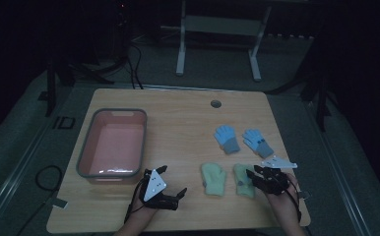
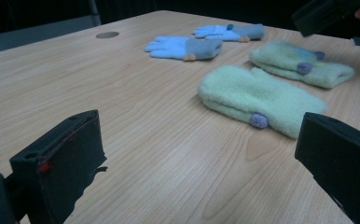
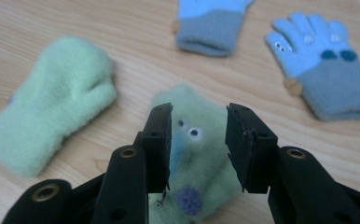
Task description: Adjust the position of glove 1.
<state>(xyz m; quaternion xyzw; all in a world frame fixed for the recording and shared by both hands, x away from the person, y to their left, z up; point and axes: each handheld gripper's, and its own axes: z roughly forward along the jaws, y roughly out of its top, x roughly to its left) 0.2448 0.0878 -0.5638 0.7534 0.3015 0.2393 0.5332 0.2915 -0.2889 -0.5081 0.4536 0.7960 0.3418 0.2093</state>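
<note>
The high view looks forward and down from above the person's side, taking in the whole bench (image 1: 178, 113) from well back, with dark floor beyond it.

The left gripper view sits low, almost level with the bench top, and faces across the wood past its own wide-apart fingers (image 2: 59, 158). Beyond those fingers lie the green mittens (image 2: 257, 95) and, farther off, the blue gloves (image 2: 185, 47).

The right gripper view looks steeply down from close above, its fingers (image 3: 159, 140) framing one green mitten (image 3: 192, 158) just beyond their tips.

All three views share the patch of bench with the mittens and gloves.
</note>
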